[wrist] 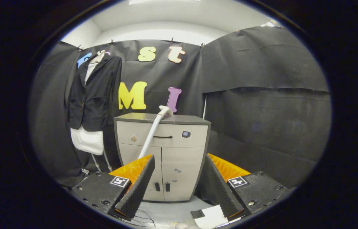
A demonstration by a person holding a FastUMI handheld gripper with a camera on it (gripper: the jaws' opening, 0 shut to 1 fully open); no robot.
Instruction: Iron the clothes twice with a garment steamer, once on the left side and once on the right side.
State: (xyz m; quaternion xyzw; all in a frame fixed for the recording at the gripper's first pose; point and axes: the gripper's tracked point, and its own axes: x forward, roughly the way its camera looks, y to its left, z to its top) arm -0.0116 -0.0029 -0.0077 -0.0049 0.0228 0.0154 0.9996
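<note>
Tool spread wide — steamer beyond

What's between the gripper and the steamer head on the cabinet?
Nothing visible. The open gripper has empty space between its fingers; the steamer head rests on the cabinet top beyond them, its hose running down past the left finger. The jacket hangs off left.

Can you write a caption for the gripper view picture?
Open hand-held gripper faces a grey cabinet holding the steamer; a black jacket hangs beside it.
</note>
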